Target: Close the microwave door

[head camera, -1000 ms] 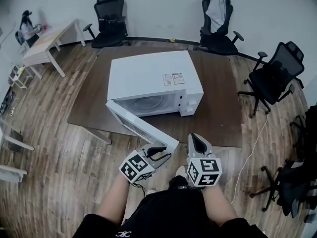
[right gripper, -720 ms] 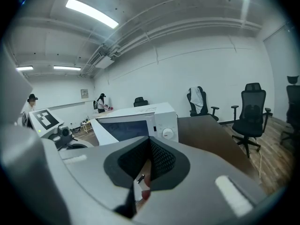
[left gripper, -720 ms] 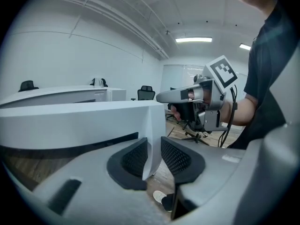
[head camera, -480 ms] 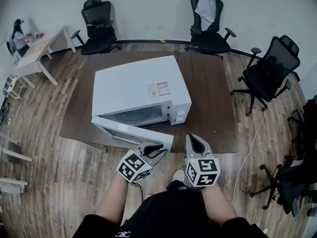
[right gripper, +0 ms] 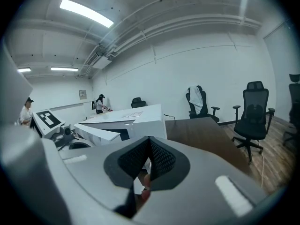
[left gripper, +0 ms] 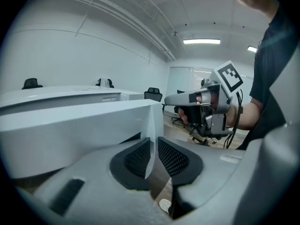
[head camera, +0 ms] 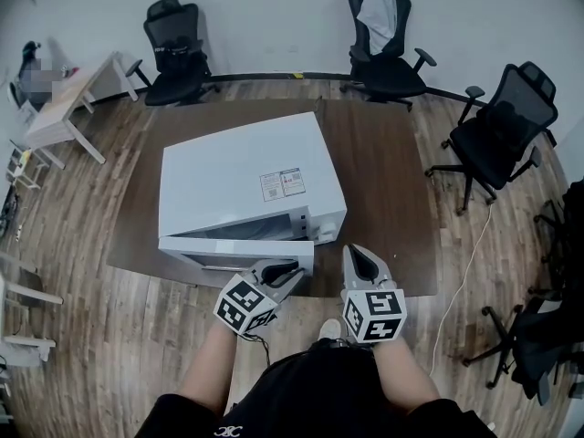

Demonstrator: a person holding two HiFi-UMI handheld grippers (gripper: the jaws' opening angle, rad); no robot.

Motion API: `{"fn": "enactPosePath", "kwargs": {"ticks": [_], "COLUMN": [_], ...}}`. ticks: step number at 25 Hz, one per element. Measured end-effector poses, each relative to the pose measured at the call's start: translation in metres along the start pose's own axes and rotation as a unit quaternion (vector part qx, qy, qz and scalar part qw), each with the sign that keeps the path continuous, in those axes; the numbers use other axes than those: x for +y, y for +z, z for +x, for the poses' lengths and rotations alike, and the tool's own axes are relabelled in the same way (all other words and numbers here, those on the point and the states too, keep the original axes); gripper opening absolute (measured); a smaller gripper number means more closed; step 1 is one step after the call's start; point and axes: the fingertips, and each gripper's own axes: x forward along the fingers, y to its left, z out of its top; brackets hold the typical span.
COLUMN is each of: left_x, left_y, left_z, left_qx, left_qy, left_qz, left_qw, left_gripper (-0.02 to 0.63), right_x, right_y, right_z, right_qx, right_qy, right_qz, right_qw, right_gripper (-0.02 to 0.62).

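The door (head camera: pixel 233 249), slightly ajar on the microwave (head camera: pixel 242 176), is pinched at its free edge by the left tool (head camera: pixel 290 272), whose jaws have just been closing, for steering home. Near the microwave's front, the right tool (head camera: pixel 359 255) is held pressed together, empty.

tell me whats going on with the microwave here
A person is closing the microwave on the brown table with the left gripper. Its fingers have just been closing with the free edge of the door between them; whether they pinch it isn't clear. The door is nearly shut, with a narrow gap left. The right gripper hangs beside it, shut and empty.
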Motion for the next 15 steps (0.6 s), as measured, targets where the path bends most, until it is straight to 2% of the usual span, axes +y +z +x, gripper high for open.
{"fn": "enactPosePath", "kwargs": {"ticks": [15], "left_x": [0.041], "left_y": [0.017], "left_z": [0.023], "left_qx": [-0.006], "left_qy": [0.037], "left_qz": [-0.015], "left_qw": [0.9992], "left_gripper": [0.035], "right_x": [-0.027], "right_y": [0.012], "right_z": [0.029], "right_qx": [0.007], "right_qy": [0.007], "right_qz": [0.0], "right_qw": [1.0], "right_gripper": [0.008]}}
